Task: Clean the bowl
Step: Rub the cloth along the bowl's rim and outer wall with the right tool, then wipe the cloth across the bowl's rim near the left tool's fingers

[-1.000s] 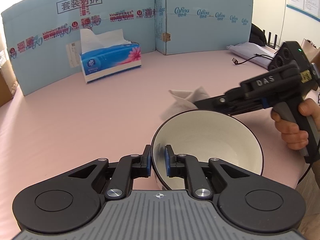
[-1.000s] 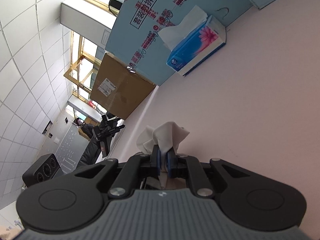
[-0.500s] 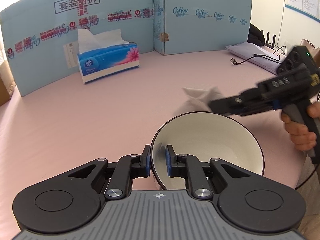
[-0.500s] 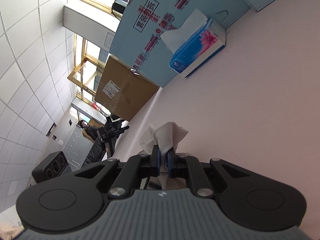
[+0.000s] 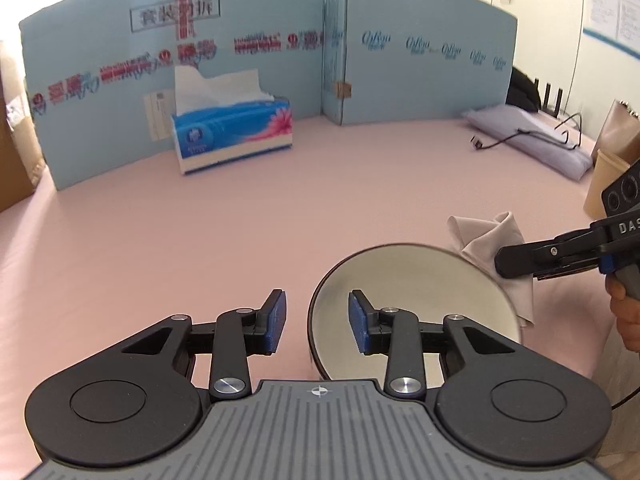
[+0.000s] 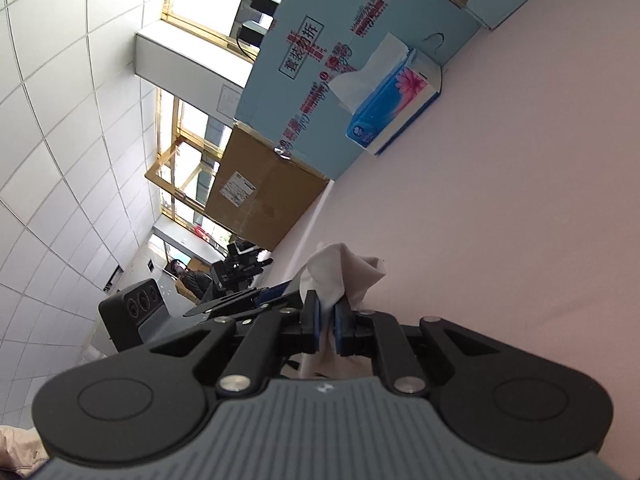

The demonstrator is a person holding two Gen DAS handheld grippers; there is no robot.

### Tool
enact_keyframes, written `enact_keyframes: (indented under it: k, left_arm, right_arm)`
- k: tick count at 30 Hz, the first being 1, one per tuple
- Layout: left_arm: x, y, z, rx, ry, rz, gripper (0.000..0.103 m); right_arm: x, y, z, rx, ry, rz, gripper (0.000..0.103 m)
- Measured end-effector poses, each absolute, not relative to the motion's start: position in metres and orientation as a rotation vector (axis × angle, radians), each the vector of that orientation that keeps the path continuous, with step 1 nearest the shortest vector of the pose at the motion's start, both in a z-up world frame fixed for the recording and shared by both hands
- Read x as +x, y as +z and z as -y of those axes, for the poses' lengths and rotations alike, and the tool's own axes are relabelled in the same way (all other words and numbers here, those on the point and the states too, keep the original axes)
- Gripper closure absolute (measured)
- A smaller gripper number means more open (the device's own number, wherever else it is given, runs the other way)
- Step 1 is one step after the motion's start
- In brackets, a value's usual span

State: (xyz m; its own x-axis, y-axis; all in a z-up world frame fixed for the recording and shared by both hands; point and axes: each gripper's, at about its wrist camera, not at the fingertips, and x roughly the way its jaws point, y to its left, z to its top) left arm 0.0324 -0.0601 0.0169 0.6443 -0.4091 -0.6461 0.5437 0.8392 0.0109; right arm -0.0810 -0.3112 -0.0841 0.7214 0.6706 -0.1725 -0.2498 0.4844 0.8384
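"DAS" on the right gripper (image 5: 516, 264); "套装勿拆" and repeated "CoRou" on the blue cardboard screen (image 5: 400, 80)

Bowl (image 5: 416, 304): white inside, thin dark rim, upright on pink table, near rim between opening left gripper (image 5: 316, 322) pads, untouched. Tissue (image 5: 492, 240): white, crumpled, pinched in right gripper (image 6: 326, 322), just beyond bowl's far right rim.

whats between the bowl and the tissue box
Nothing: in the left wrist view only bare pink table runs from the bowl to the tissue box.
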Motion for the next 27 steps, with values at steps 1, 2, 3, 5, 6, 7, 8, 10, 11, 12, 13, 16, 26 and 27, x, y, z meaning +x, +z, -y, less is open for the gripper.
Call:
enact_keyframes:
  k: [1, 2, 3, 5, 6, 7, 8, 10, 11, 12, 13, 16, 26, 27]
  left_arm:
    - [0.029, 0.018, 0.059, 0.212, -0.541, -0.680, 0.061]
    - [0.026, 0.018, 0.058, 0.213, -0.535, -0.681, 0.061]
    - [0.024, 0.019, 0.057, 0.212, -0.528, -0.684, 0.060]
    - [0.018, 0.017, 0.053, 0.202, -0.493, -0.702, 0.060]
    - [0.017, 0.016, 0.051, 0.197, -0.485, -0.707, 0.060]
    - [0.014, 0.016, 0.050, 0.188, -0.487, -0.709, 0.060]
    - [0.011, 0.016, 0.048, 0.176, -0.490, -0.712, 0.060]
    - [0.006, 0.017, 0.047, 0.163, -0.496, -0.715, 0.060]
    - [0.003, 0.017, 0.048, 0.165, -0.499, -0.713, 0.060]
    - [0.001, 0.018, 0.049, 0.168, -0.501, -0.712, 0.060]
    - [0.000, 0.017, 0.050, 0.168, -0.509, -0.715, 0.061]
    - [0.000, 0.015, 0.054, 0.179, -0.507, -0.718, 0.064]
    - [0.011, 0.013, 0.057, 0.210, -0.501, -0.710, 0.086]
    - [0.013, 0.012, 0.058, 0.215, -0.502, -0.709, 0.087]
  right_arm:
    - [-0.082, -0.083, 0.311, 0.899, 0.591, -0.521, 0.092]
    - [-0.082, -0.082, 0.311, 0.892, 0.589, -0.516, 0.092]
    - [-0.082, -0.081, 0.311, 0.891, 0.585, -0.513, 0.092]
    - [-0.081, -0.082, 0.310, 0.896, 0.576, -0.505, 0.092]
    - [-0.080, -0.083, 0.310, 0.902, 0.574, -0.502, 0.092]
    - [-0.079, -0.084, 0.310, 0.911, 0.574, -0.498, 0.092]
    - [-0.077, -0.087, 0.311, 0.926, 0.579, -0.495, 0.092]
    - [-0.076, -0.090, 0.310, 0.938, 0.584, -0.498, 0.092]
    - [-0.076, -0.091, 0.310, 0.944, 0.586, -0.501, 0.092]
    - [-0.076, -0.093, 0.310, 0.946, 0.586, -0.504, 0.092]
    - [-0.075, -0.094, 0.309, 0.947, 0.584, -0.509, 0.092]
    - [-0.075, -0.096, 0.309, 0.952, 0.582, -0.513, 0.092]
    - [-0.066, -0.097, 0.307, 0.944, 0.576, -0.529, 0.092]
    - [-0.065, -0.097, 0.306, 0.943, 0.573, -0.532, 0.092]
